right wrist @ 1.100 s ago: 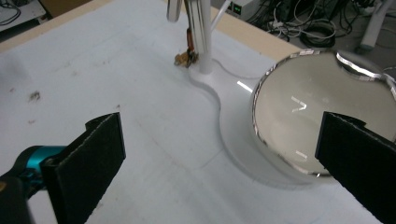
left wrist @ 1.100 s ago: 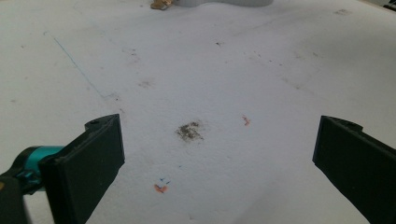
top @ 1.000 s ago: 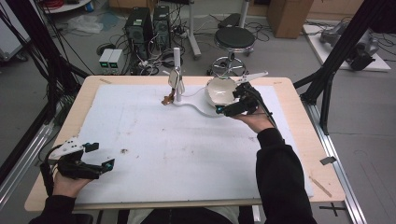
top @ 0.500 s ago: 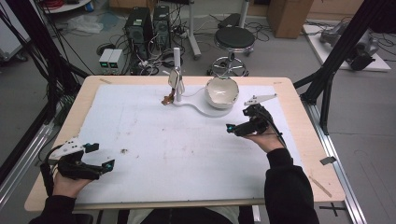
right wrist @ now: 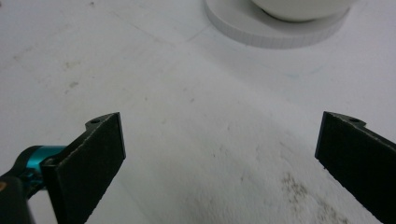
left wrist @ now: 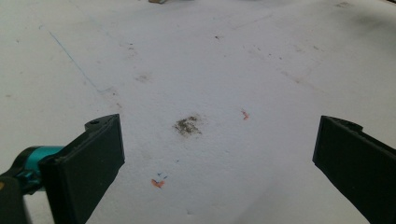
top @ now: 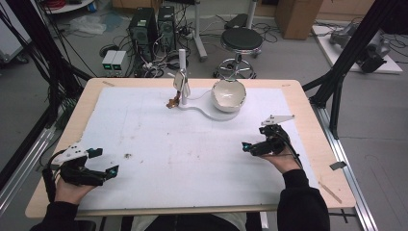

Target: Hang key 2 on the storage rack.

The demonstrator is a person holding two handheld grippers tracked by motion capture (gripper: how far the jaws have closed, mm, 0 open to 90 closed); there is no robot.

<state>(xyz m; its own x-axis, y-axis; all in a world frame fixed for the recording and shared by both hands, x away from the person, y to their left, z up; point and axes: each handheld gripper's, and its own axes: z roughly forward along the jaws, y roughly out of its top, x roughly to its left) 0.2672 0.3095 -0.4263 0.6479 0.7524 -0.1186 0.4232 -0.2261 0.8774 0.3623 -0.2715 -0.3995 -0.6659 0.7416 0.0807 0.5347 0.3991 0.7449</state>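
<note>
Resting apart: left gripper [top: 103, 163] fingers spread | right gripper [top: 252, 145] fingers spread | bowl [top: 229, 94] beyond

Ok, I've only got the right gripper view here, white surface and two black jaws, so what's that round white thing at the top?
Observer: It's the round base of a white stand carrying a white bowl, seen from the high view.
Operator: Anything else on that stand?
Observer: Yes, a white upright post rises at its other end, with a small brown piece at its foot.
Operator: And the left gripper?
Observer: The left gripper sits near the table's front left corner, jaws wide apart with nothing between them, over a dark smudge.
</note>
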